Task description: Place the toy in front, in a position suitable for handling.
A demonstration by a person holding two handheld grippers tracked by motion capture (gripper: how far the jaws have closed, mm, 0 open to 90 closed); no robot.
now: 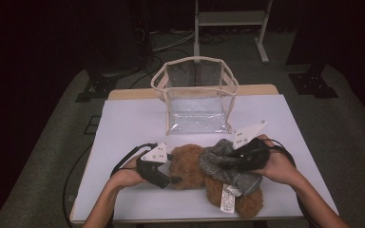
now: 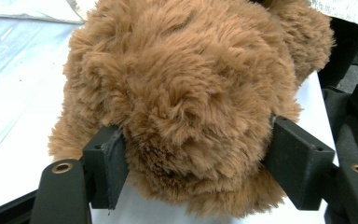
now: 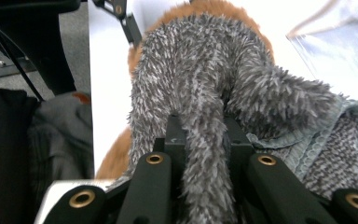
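A brown plush toy [image 1: 188,165] [image 2: 186,84] lies on the white table [image 1: 133,123] near the front edge, wearing a grey fuzzy garment [image 1: 215,162] [image 3: 200,65] over its middle. My left gripper [image 1: 175,179] [image 2: 196,154] has its jaws pressed against both sides of the toy's furry end, holding it. A raised fold of the grey garment is pinched in my right gripper [image 1: 229,164] [image 3: 204,135], which is shut on it. A white label [image 1: 228,197] hangs from the toy's lower part.
A clear plastic bag with beige trim [image 1: 195,60] stands open at the back middle of the table, just beyond the toy. Cables trail off both grippers. Dark floor and a stand's legs [image 1: 261,47] lie behind the table.
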